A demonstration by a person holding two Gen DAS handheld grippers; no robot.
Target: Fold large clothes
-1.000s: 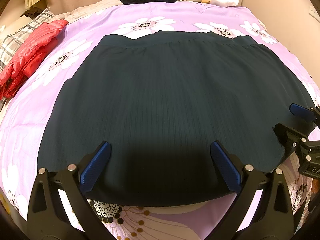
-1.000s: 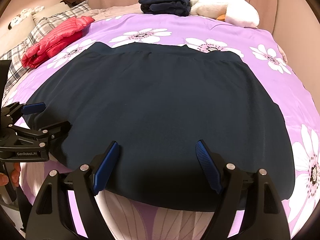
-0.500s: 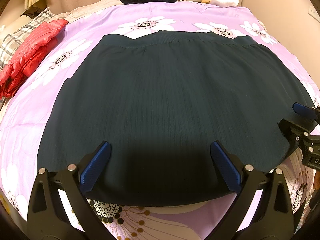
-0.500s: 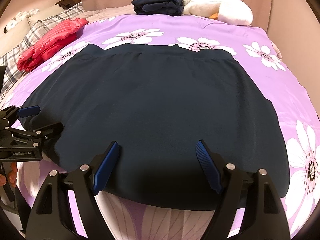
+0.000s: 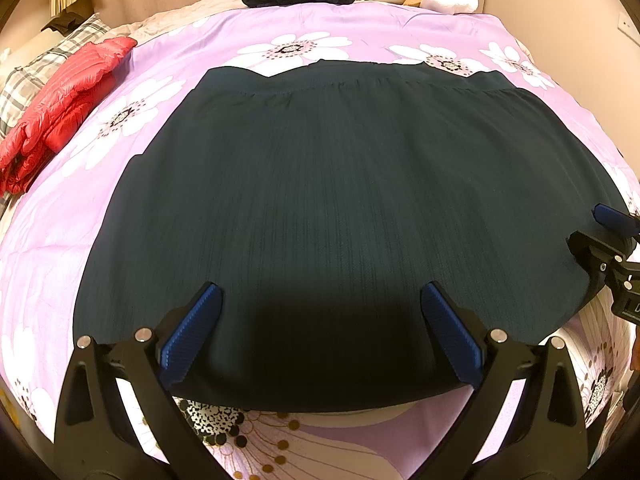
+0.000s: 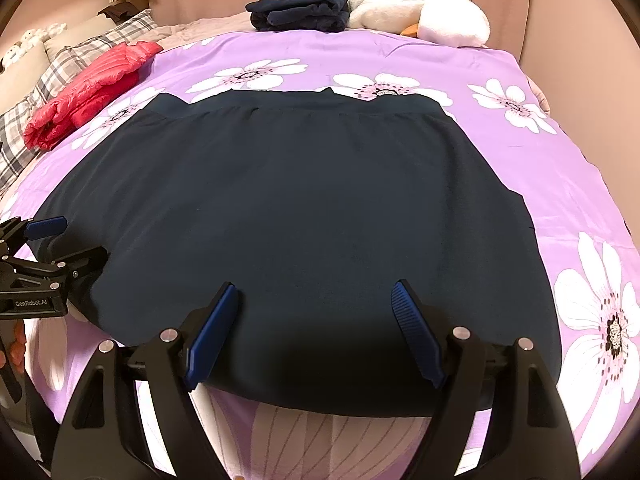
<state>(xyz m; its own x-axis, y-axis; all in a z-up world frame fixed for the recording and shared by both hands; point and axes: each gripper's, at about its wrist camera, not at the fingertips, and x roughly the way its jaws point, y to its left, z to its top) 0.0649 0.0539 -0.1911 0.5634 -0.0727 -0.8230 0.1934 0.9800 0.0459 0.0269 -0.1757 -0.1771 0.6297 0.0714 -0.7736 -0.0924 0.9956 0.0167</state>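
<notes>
Both claws, left gripper [image 5: 318,330] and right gripper [image 6: 314,334], hang wide open over the near hem of the dark skirt [image 5: 336,216] spread flat on the purple bedspread [image 5: 224,48]. Looks like thin, floppy knit, so I'd pinch the two hem corners or it'll just sag.

The dark skirt's [image 5: 340,208] near hem lies shadowed; picture edges crop the red jacket [image 5: 60,104].
</notes>
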